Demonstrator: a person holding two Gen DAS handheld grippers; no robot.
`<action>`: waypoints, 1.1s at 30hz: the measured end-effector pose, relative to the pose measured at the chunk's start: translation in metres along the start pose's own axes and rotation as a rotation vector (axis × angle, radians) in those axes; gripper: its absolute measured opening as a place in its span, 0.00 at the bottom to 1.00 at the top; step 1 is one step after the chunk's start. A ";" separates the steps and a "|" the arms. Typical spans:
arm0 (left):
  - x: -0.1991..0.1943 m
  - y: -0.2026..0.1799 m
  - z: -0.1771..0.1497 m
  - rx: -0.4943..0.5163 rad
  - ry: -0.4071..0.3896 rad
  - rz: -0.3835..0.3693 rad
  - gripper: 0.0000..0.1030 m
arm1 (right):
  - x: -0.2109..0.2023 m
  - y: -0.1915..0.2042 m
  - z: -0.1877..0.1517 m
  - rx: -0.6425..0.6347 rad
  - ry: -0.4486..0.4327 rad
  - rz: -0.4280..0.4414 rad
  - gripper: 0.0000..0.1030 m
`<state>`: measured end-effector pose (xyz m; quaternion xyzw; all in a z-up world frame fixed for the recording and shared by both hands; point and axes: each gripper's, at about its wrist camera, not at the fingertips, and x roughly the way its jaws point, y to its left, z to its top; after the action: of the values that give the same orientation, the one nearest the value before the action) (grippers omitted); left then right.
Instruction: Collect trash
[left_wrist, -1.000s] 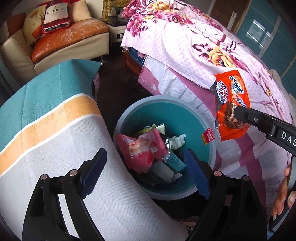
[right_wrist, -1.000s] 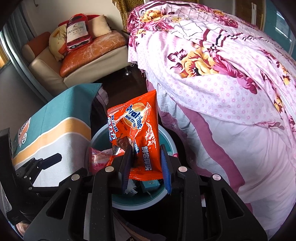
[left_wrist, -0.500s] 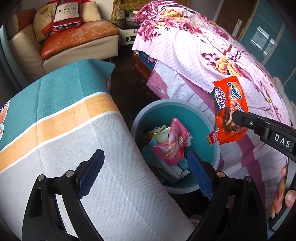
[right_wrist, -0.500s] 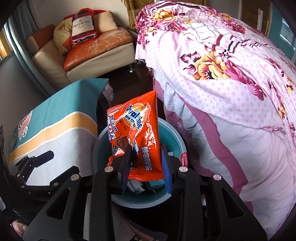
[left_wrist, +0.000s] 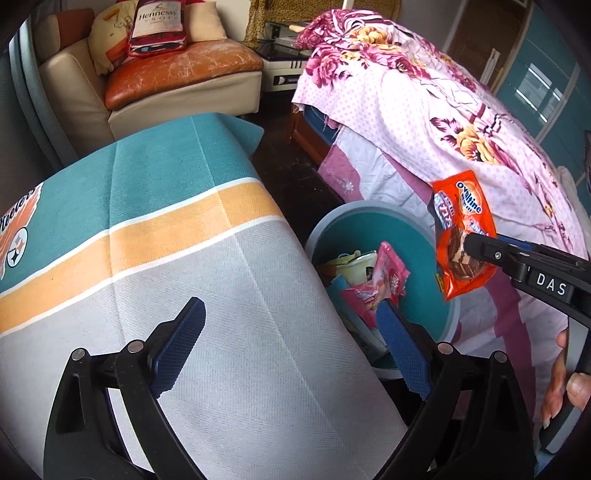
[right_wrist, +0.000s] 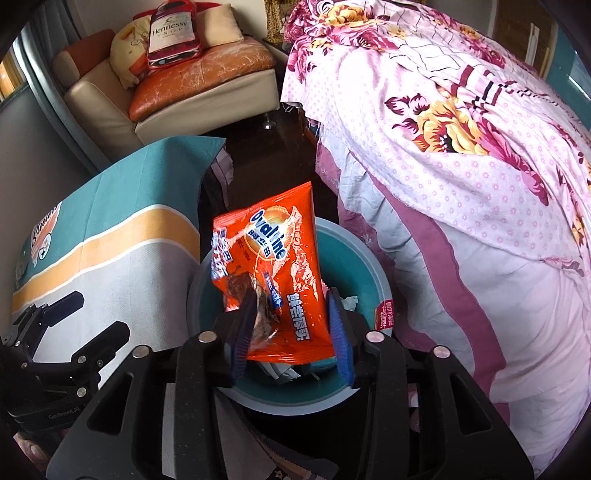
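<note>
Right wrist view: right gripper (right_wrist: 291, 325) clamps orange Ovaltine packet (right_wrist: 273, 273), held upright over teal trash bin (right_wrist: 354, 258); bin sits on the floor between the striped towel-covered table (right_wrist: 122, 258) and floral bed (right_wrist: 461, 166); left wrist view: left gripper (left_wrist: 291, 332) spread wide, holding nothing, above the towel; pink wrapper (left_wrist: 388, 273) and other trash lie in the bin.

I see a dark floor (left_wrist: 291, 173) between a bed (right_wrist: 461, 155) under floral pink covers, a cream sofa (left_wrist: 184, 92) with an orange cushion (left_wrist: 181, 70), and a teal-striped cloth (left_wrist: 166, 236) in daylight.
</note>
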<state>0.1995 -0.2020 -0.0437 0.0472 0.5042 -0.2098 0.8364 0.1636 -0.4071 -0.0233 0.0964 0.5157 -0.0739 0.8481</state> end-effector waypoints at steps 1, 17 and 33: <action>0.000 0.002 0.000 -0.004 0.003 0.000 0.91 | 0.001 0.002 0.000 -0.004 0.000 -0.003 0.49; -0.026 0.013 -0.013 -0.035 -0.009 0.026 0.92 | -0.023 0.020 -0.013 -0.049 0.011 -0.005 0.85; -0.083 0.030 -0.046 -0.116 -0.057 0.070 0.96 | -0.082 0.046 -0.054 -0.113 -0.021 -0.014 0.87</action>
<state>0.1399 -0.1362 0.0010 0.0101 0.4895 -0.1522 0.8585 0.0905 -0.3472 0.0295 0.0440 0.5108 -0.0515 0.8571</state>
